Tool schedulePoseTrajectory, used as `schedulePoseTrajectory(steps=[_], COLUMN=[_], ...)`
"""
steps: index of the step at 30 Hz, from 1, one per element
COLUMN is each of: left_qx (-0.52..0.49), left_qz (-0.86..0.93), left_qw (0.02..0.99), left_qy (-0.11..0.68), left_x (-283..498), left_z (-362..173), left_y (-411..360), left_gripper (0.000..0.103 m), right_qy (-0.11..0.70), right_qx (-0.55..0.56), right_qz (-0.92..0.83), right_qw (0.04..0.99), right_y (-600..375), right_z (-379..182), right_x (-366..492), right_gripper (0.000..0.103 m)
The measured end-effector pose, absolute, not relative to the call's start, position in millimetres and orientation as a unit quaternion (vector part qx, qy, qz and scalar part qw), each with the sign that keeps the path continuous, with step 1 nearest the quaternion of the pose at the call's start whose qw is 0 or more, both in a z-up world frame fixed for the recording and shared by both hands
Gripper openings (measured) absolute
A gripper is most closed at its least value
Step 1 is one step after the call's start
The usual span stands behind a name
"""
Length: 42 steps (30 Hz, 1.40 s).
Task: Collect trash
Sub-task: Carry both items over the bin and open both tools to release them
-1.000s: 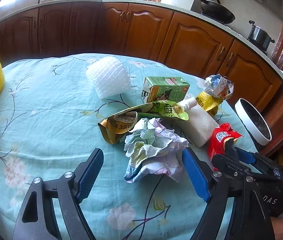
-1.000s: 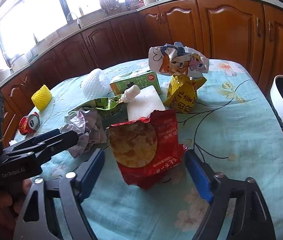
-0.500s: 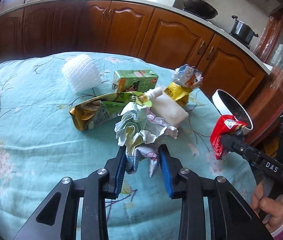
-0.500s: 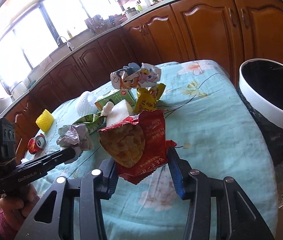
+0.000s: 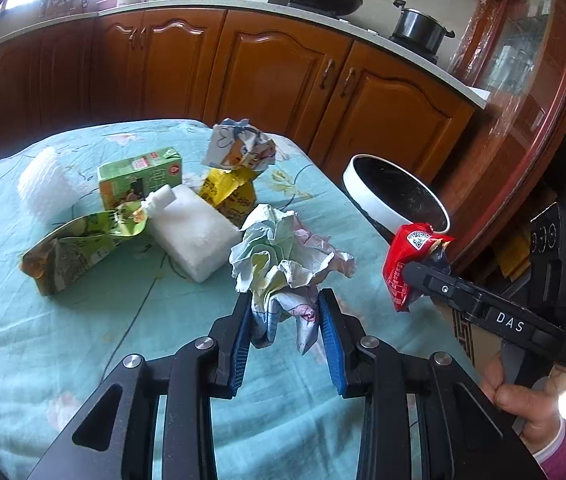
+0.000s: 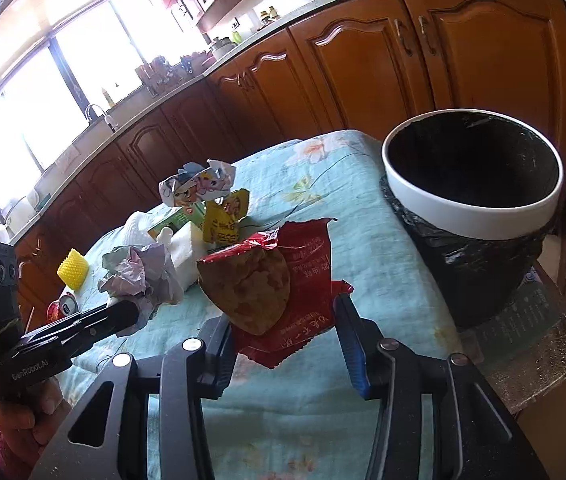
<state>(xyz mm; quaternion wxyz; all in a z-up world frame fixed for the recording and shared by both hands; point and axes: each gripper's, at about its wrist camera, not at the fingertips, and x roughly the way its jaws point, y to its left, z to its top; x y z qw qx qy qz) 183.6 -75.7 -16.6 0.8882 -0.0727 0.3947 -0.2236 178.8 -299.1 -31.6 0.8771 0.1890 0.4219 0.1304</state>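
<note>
My left gripper [image 5: 285,314] is shut on a crumpled paper ball [image 5: 283,258] and holds it above the table. My right gripper [image 6: 283,322] is shut on a red snack wrapper [image 6: 283,280], held above the table's right end; the wrapper also shows in the left wrist view [image 5: 409,260]. The white-rimmed trash bin with a black liner [image 6: 471,216] stands just past the table's right edge, to the right of the wrapper; it also shows in the left wrist view [image 5: 367,196]. The paper ball appears in the right wrist view [image 6: 139,276] to the left.
On the floral tablecloth [image 5: 63,328] lie a white foam block [image 5: 193,236], a green carton [image 5: 139,178], a flattened green pack [image 5: 75,244], a yellow wrapper [image 5: 229,192], a cartoon wrapper [image 5: 239,148], white foam netting [image 5: 41,186], a yellow net [image 6: 73,270] and a red can [image 6: 63,306]. Wooden cabinets stand behind.
Both grippers closed on their items, lifted them off the table and moved right toward the bin. The bin now looms larger in the right wrist view.
</note>
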Motion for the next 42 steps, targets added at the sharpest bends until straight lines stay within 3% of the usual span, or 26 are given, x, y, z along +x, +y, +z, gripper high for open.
schedulePoseTrajectory(steps=[42], left_qx=[-0.013], left_qz=[-0.306], left_qw=[0.867], left_qy=[0.394], left_x=[291], left_z=[-14], left_y=[-228], left_gripper=[0.032], right_qy=[0.381], right_qx=[0.235], right_qz=[0.030], right_qw=[0.894], right_y=[-444], right_z=[-21], right_x=[221], right_gripper=[0.047])
